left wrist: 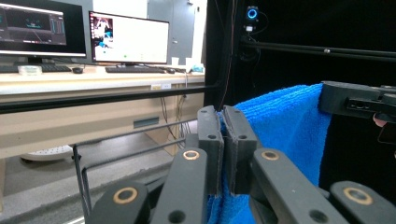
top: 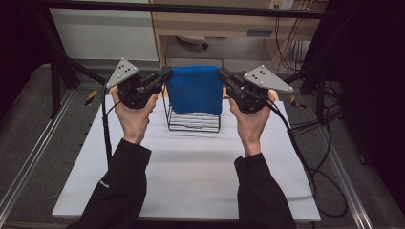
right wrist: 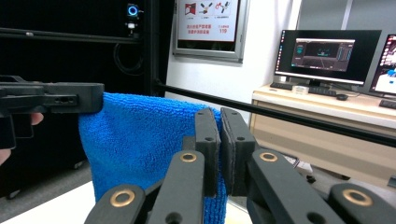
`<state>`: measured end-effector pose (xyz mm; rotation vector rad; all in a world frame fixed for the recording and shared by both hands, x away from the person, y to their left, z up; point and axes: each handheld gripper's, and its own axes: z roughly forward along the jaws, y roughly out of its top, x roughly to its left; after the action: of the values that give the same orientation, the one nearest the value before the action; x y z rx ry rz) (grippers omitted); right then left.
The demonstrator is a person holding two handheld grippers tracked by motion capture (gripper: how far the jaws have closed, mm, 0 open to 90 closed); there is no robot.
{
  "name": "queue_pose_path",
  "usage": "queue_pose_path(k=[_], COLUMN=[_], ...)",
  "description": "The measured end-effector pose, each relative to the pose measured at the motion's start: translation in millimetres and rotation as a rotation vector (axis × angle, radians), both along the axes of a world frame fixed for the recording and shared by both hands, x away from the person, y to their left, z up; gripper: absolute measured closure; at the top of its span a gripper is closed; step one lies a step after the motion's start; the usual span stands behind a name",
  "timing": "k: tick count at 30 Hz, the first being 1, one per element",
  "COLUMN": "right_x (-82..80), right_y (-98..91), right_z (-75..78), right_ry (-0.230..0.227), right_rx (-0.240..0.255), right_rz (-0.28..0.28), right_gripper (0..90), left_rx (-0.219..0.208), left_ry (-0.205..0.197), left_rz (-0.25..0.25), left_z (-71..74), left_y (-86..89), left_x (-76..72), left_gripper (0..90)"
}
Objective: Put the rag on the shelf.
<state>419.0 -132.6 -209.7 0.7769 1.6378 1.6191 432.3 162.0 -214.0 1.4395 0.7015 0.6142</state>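
White and flat, the counter (top: pixel 191 176) is seen from above, framed by dark rails and grey floor, with a wooden desk beyond it. Monitors (left wrist: pixel 128 37) and keyboards are shown on that desk in the left gripper view, and further screens (right wrist: pixel 324 49) are seen in the right gripper view. Towards the far side of the counter a black wire rack (top: pixel 193 119) is stood upright. A blue towel (top: pixel 195 89) is held stretched above the rack, its lower edge hanging down in front of the wires. Its left top corner is pinched by the left gripper (top: pixel 165 75), whose fingers (left wrist: pixel 210 140) are closed on the cloth, blue pile showing between them. Its right top corner is clamped likewise by the right gripper (top: pixel 223 75), whose fingers (right wrist: pixel 237 140) are pressed together on the fabric edge. Each gripper is carried by a hand in a dark sleeve (top: pixel 119 191), and a black cable (top: pixel 305 162) is trailed off the counter's right side.
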Motion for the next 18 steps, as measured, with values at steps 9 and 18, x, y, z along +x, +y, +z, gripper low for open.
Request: queue_pose_path(k=[9,18], right_x=[9.1,14.7], right_y=[3.3,9.8], right_z=[14.0,27.3], right_ry=[-0.024,-0.045], right_rx=[-0.003,-0.009], right_rz=[-0.006,-0.009], right_gripper=[86.9,86.9], left_rx=[-0.019,-0.029], left_ry=[-0.019,-0.036], left_rz=[0.011,0.031], left_z=[13.3,24.2], left_y=[1.5,6.1], left_x=[8.4,13.5], left_gripper=[86.4,86.4])
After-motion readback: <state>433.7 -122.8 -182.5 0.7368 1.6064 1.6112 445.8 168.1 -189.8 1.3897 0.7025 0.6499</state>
